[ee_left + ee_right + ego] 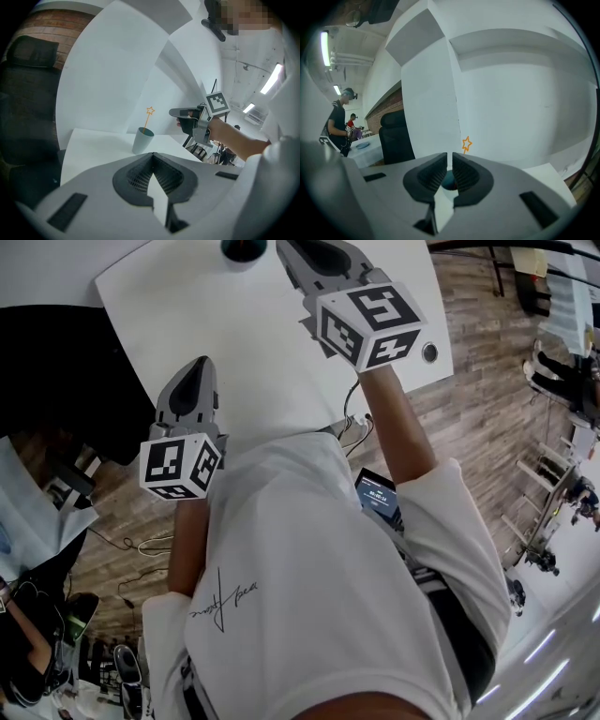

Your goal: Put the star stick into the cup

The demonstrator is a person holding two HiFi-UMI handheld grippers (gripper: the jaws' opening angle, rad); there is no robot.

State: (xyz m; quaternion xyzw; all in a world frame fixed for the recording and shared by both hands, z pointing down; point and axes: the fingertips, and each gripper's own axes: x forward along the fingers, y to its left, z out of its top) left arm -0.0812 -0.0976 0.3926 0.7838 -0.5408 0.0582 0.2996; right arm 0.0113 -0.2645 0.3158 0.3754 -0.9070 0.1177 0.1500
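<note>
While the star stick (148, 117) is seen standing in the cup (142, 140), the left gripper (152, 155) is held shut, the right gripper (449, 158) barely parted, both empty.

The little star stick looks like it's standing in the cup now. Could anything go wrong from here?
1. The right gripper hangs close beside the star stick, with its jaws only a slit apart. A careless move away could snag the stick or tip the cup.
2. The stick leans out over the cup's rim, so even a light knock might flip it out.
</note>
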